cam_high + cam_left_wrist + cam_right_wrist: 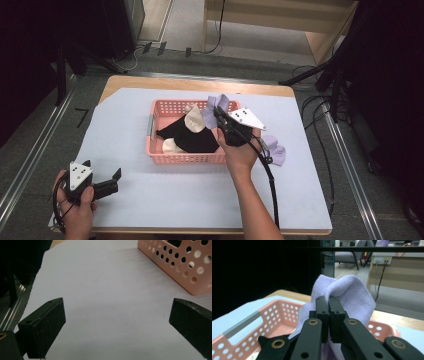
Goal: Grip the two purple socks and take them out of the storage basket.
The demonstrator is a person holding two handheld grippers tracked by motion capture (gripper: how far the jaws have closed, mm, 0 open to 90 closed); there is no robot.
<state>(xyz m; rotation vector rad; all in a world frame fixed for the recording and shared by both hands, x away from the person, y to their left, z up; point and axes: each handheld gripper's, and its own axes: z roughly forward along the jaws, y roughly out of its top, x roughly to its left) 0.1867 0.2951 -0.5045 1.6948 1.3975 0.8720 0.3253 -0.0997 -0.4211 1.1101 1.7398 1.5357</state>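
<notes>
Closed right gripper (328,302) jaws pinched a soft, light lilac sock (348,293) by its fold, mid-frame; left gripper (117,322) gaped wide, empty.

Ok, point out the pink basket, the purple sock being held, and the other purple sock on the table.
pink basket (186,158): high view, near wall.
held purple sock (352,290): right gripper view, fold above the shut jaws.
second purple sock (276,151): high view, middle, right of the basket.

The pink basket (186,158) looks like perforated matt plastic, the lilac sock (352,293) soft ribbed knit cloth, the table cover (107,302) smooth matt sheet.
</notes>
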